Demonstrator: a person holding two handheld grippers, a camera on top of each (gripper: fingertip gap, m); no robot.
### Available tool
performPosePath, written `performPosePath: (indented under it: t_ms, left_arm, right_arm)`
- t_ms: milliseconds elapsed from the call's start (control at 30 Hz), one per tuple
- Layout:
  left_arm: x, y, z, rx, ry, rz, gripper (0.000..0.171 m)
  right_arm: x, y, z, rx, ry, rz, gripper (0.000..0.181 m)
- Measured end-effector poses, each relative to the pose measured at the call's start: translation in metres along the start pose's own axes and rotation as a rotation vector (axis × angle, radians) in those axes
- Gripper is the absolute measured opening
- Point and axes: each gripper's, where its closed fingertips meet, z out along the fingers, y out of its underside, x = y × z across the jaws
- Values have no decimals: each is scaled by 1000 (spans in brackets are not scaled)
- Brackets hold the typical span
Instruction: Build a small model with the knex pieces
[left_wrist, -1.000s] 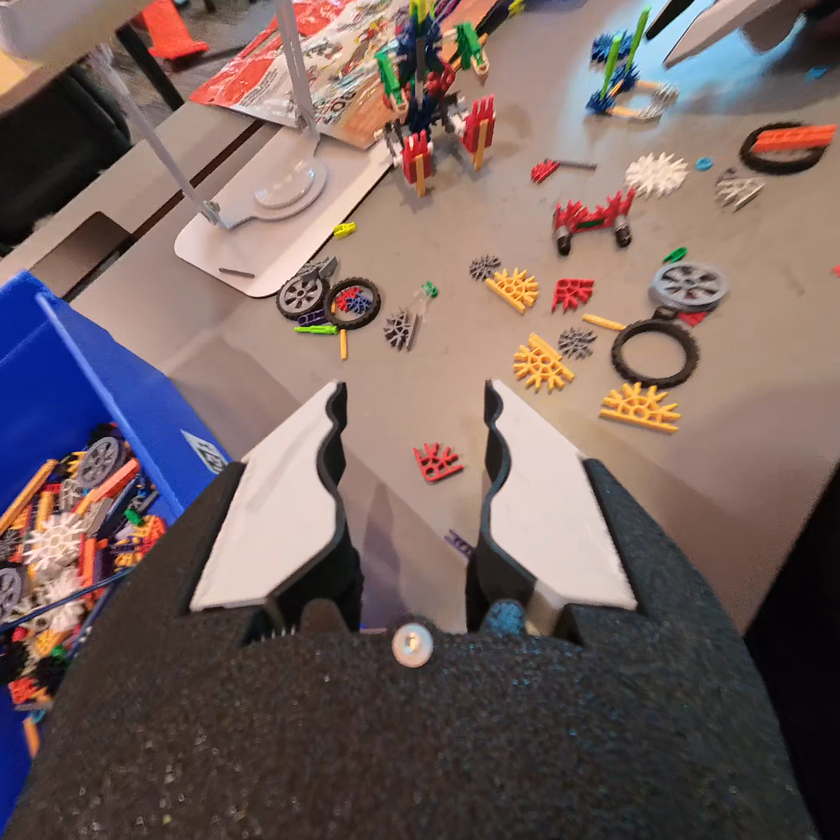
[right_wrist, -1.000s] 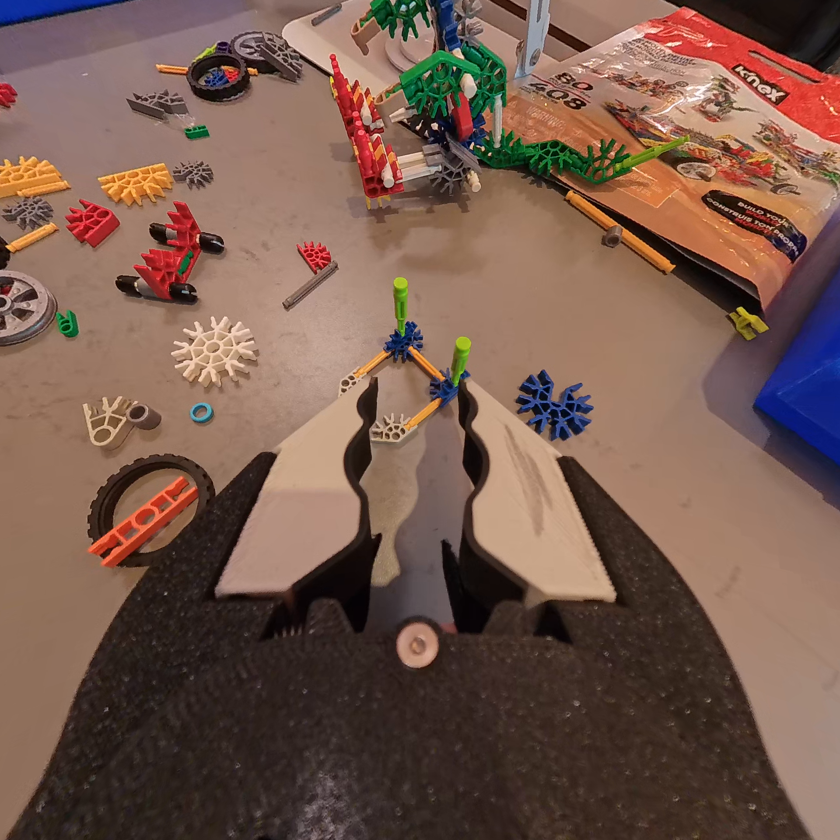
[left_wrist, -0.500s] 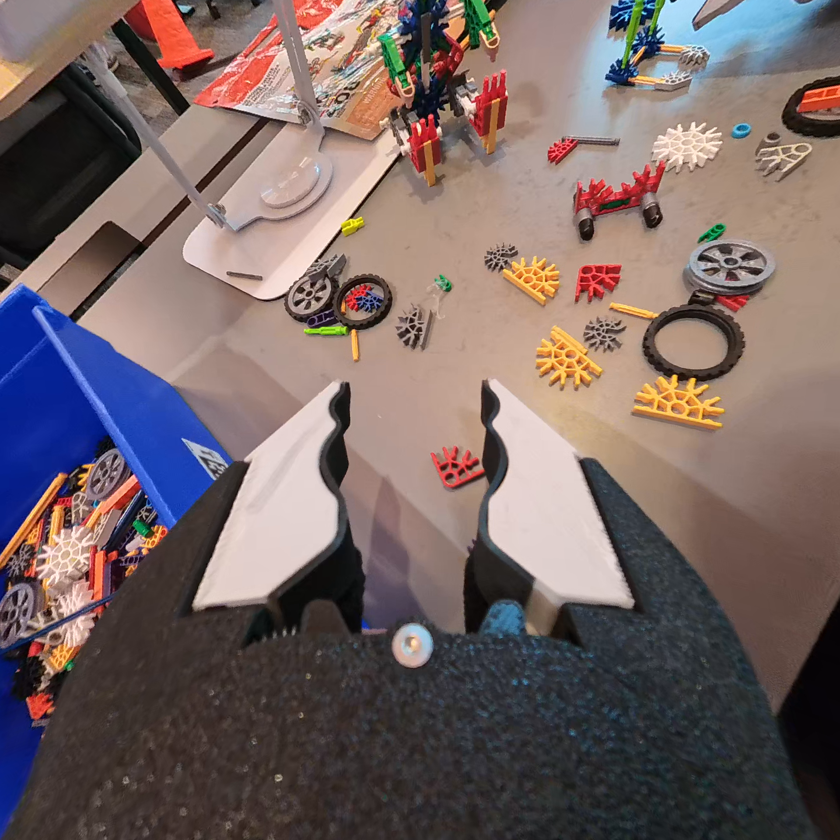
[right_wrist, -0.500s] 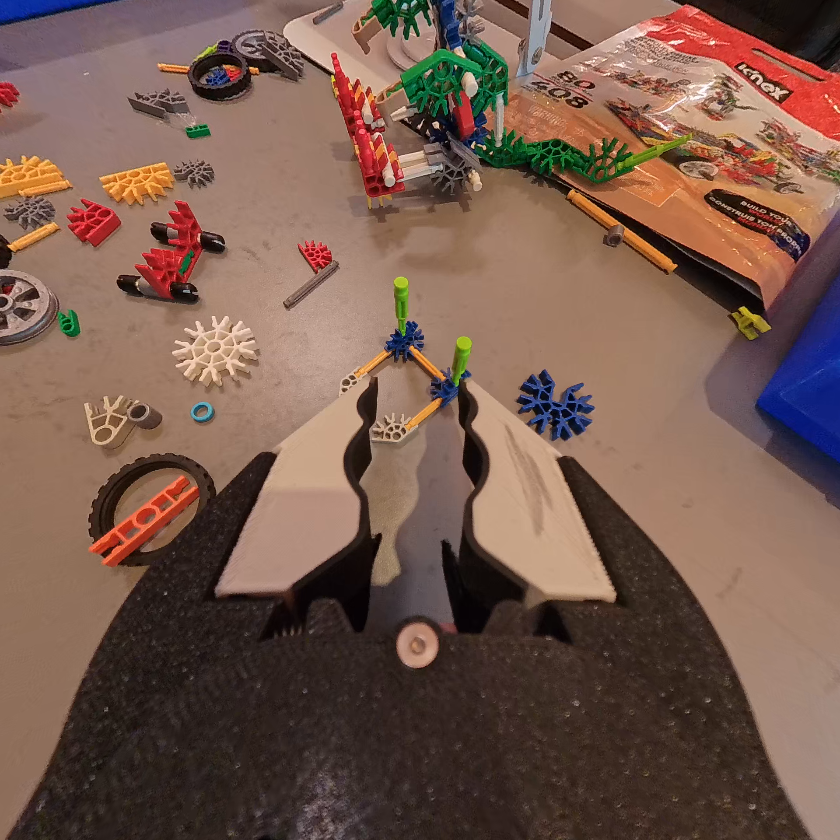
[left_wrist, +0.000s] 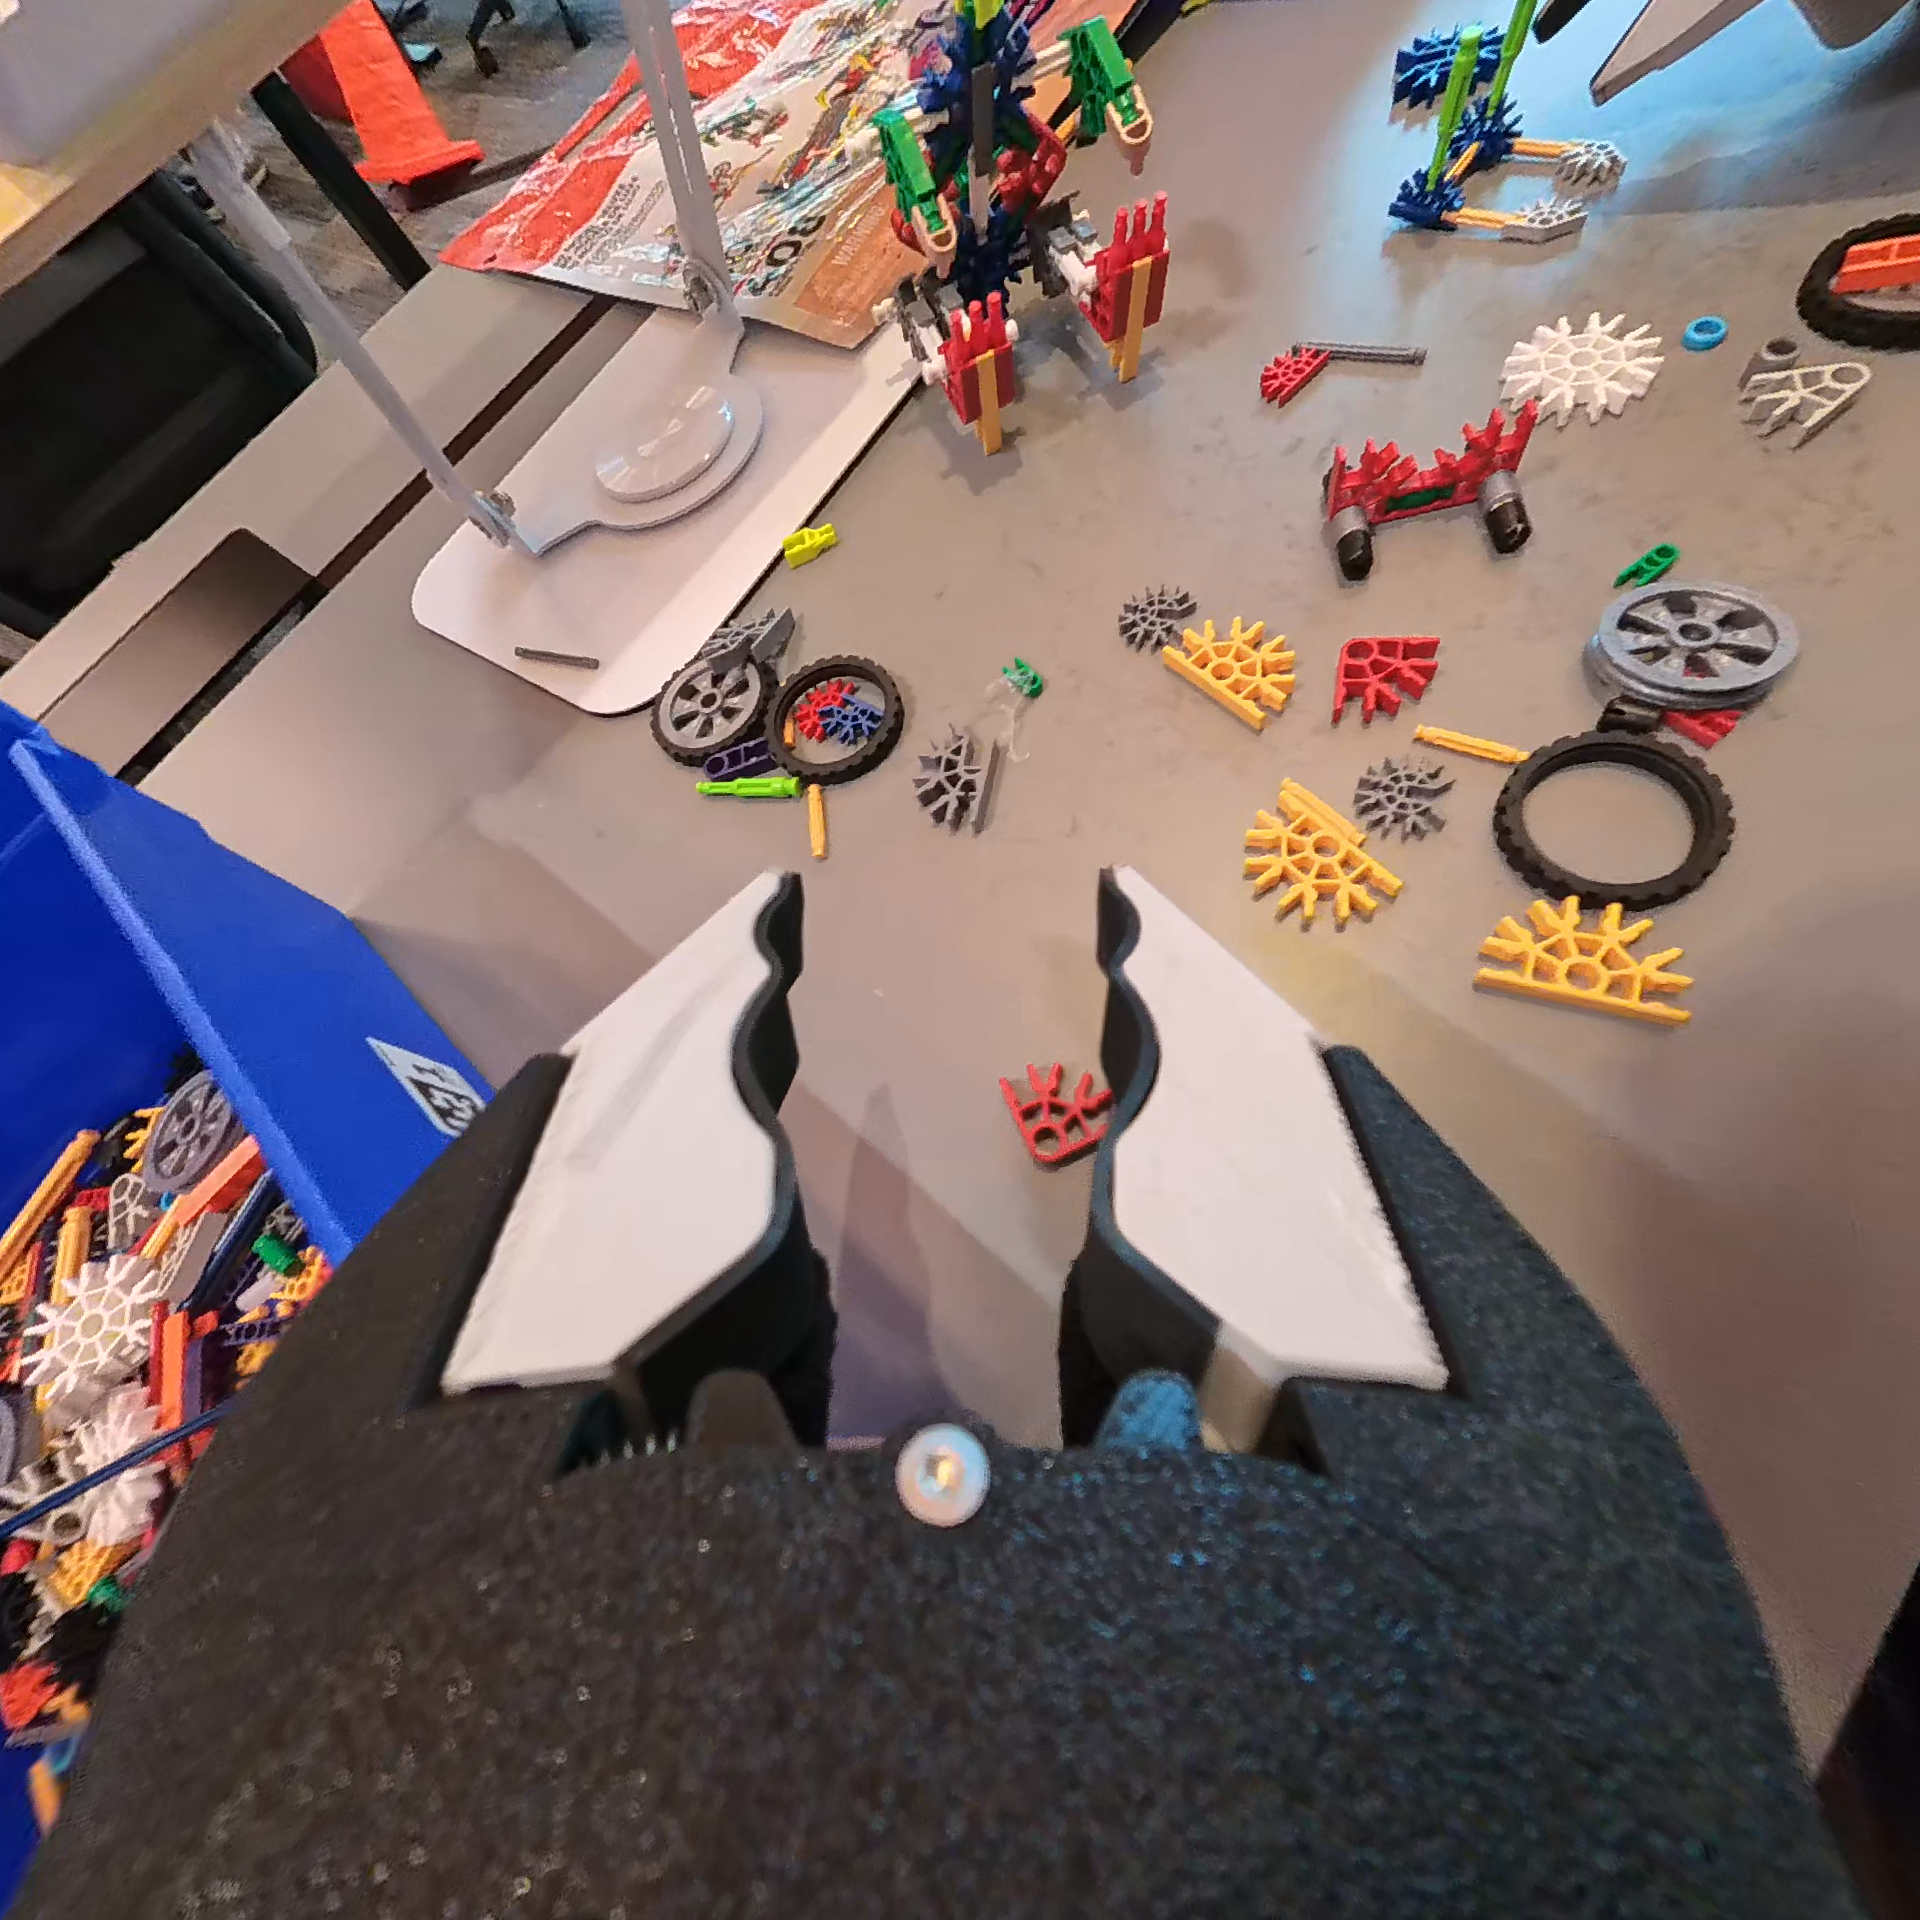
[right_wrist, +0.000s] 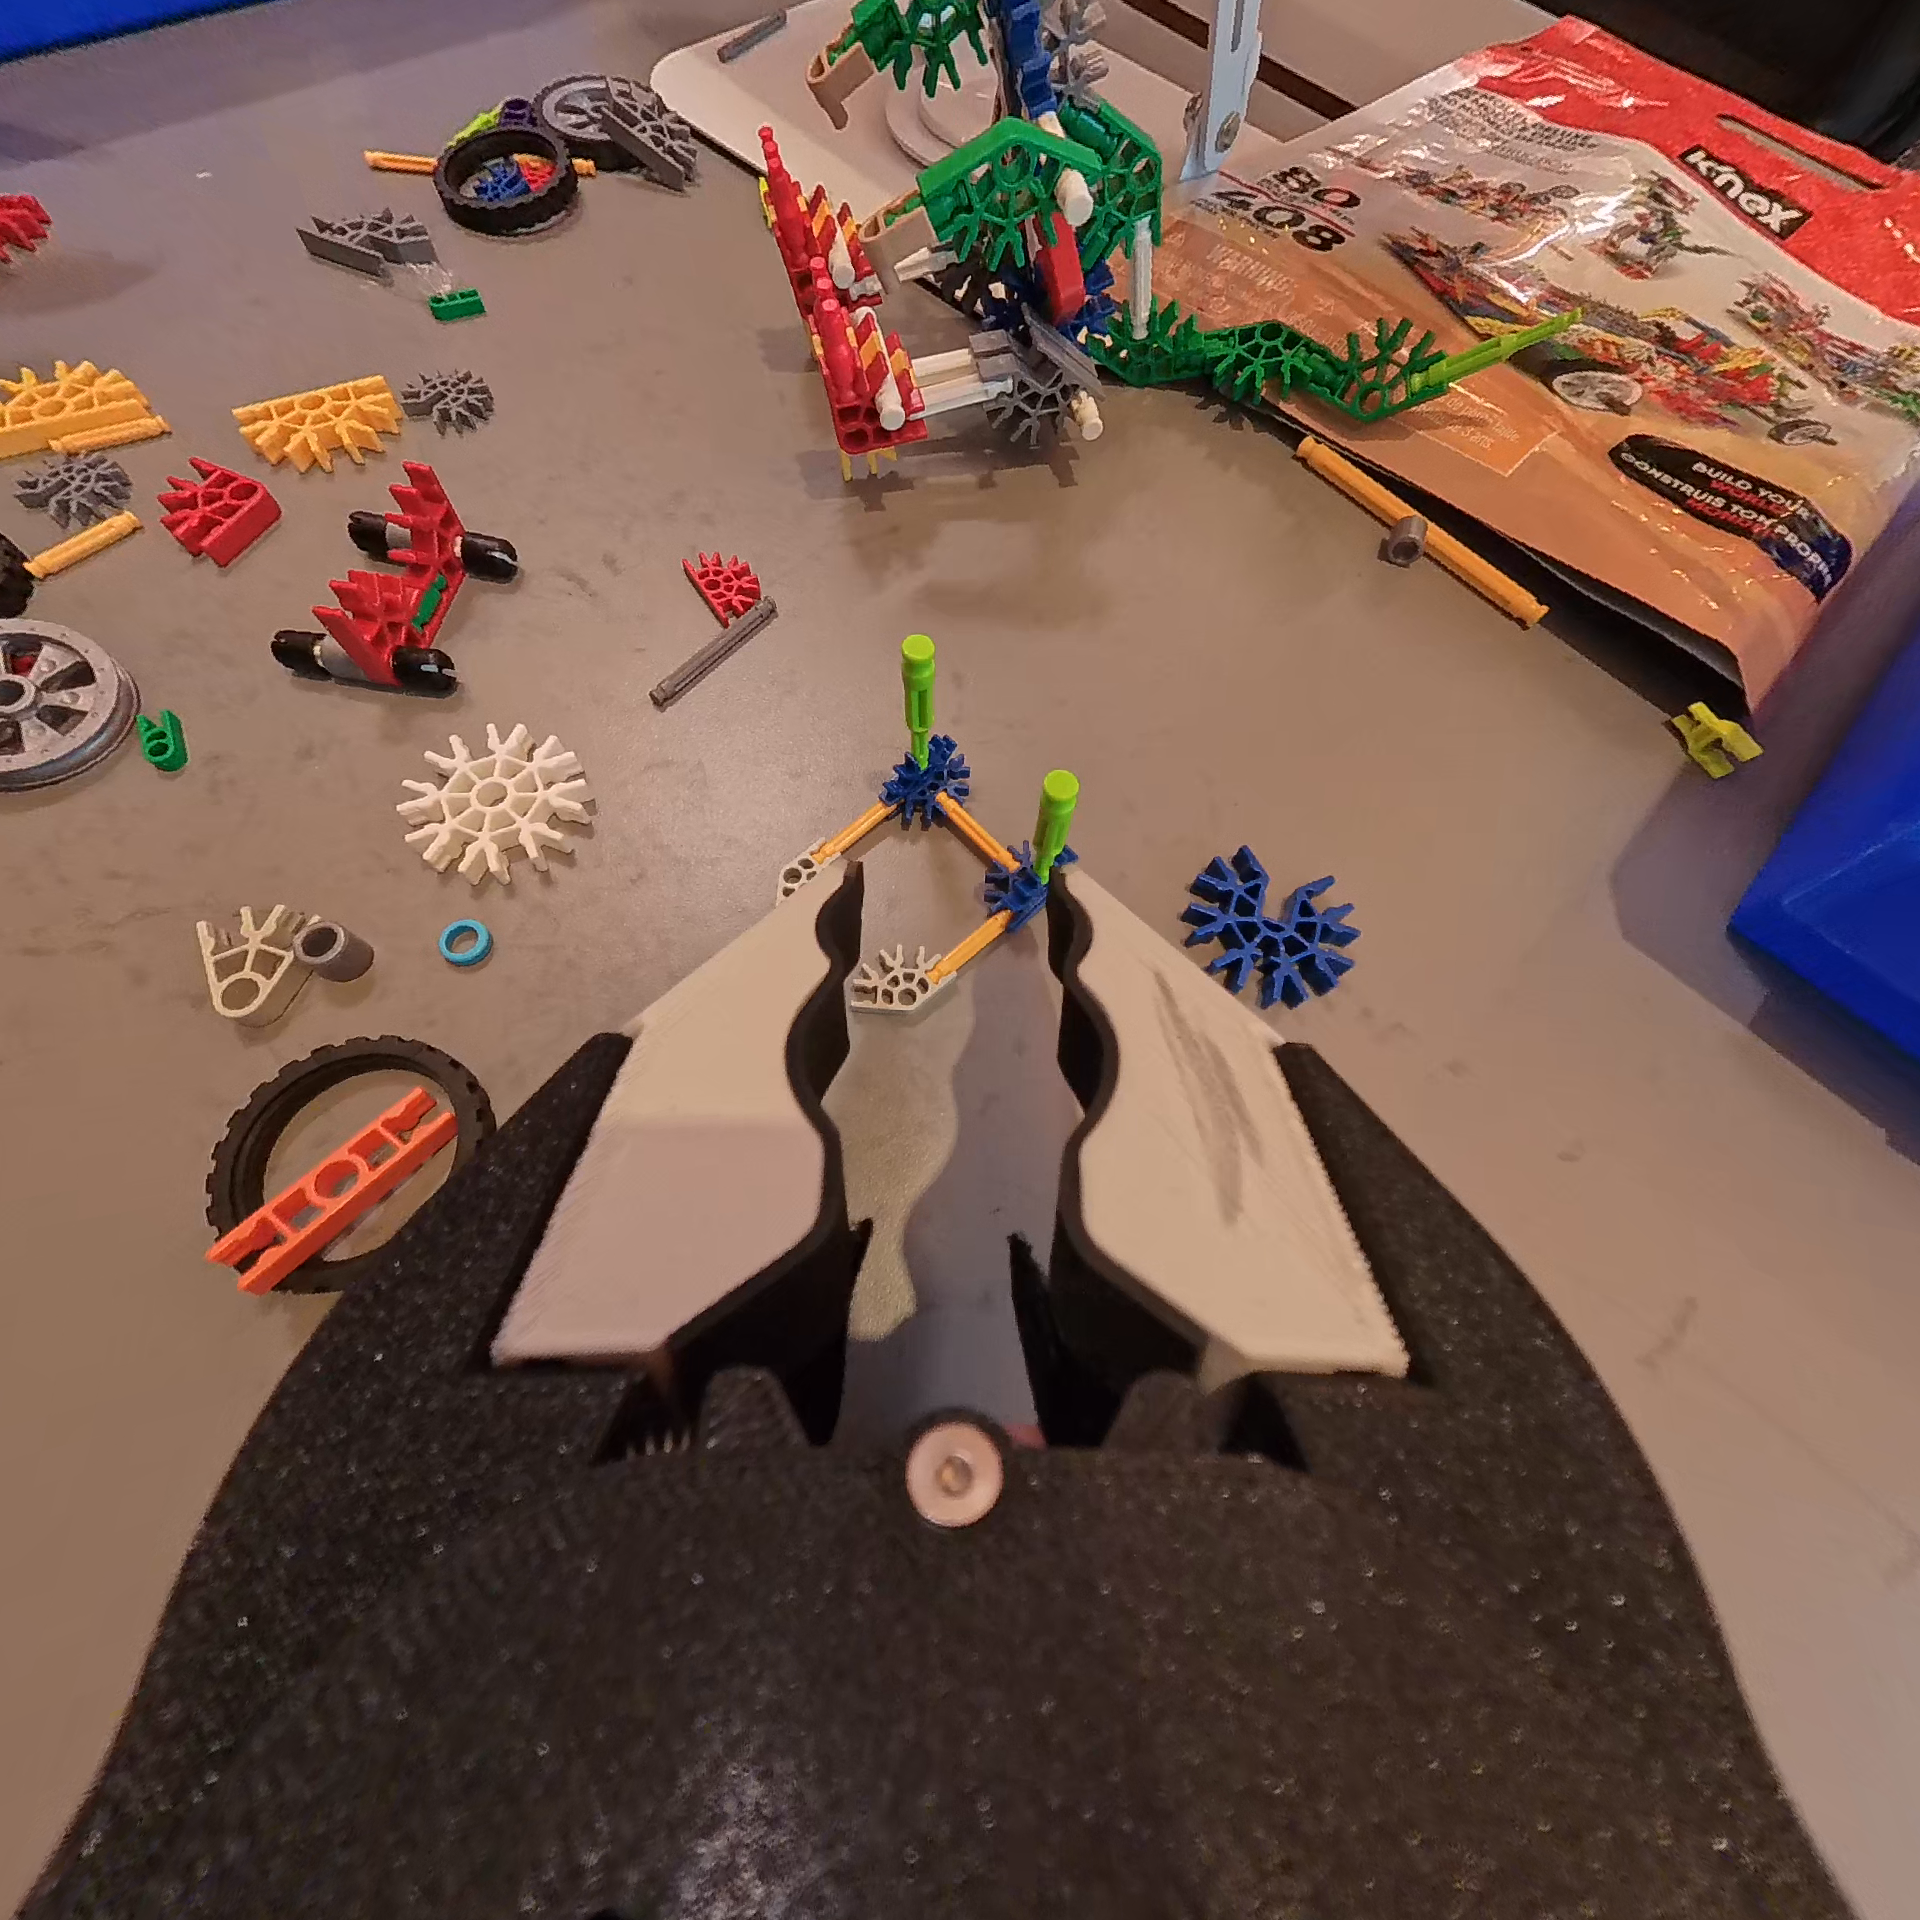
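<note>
My left gripper is open and empty above the grey table. A small red connector lies on the table between its fingers, by the right one. My right gripper is open and empty, low over a small frame of blue connectors, orange rods and two upright green rods. The frame's grey connector lies between my right fingers. The same frame shows far off in the left wrist view, with the right gripper's fingers by it.
A blue bin of loose pieces stands at the left. Scattered connectors, wheels and a black tyre cover the table. A tall colourful model, a stand's white base and a printed bag are at the back. Another blue bin is right. The left gripper's tips are roughly 35 centimetres from the right gripper's.
My left gripper has drifted left and back, so the red connector now sits by its right finger. My right gripper has stayed still over the frame.
</note>
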Motion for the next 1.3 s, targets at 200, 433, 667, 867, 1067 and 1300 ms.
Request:
performPosePath:
  t_ms: [200, 433, 667, 867, 1067, 1300]
  left_arm:
    - [23, -14, 8, 50, 58, -18, 55]
    - [37, -28, 26, 87, 97, -23, 61]
    - [38, -28, 34, 81, 81, -4, 60]
    - [32, -23, 39, 77, 46, -15, 59]
    - [28, -25, 48, 93, 18, 6, 58]
    - [22, -31, 60, 136, -41, 65, 52]
  right_arm:
    - [0, 0, 0, -1, -1, 2, 35]
    - [0, 0, 0, 1, -2, 1, 35]
    - [-1, 0, 0, 2, -4, -2, 35]
    - [-1, 0, 0, 2, -7, -1, 35]
    - [-1, -1, -1, 4, -9, 2, 35]
    - [-1, -1, -1, 11, -14, 9, 35]
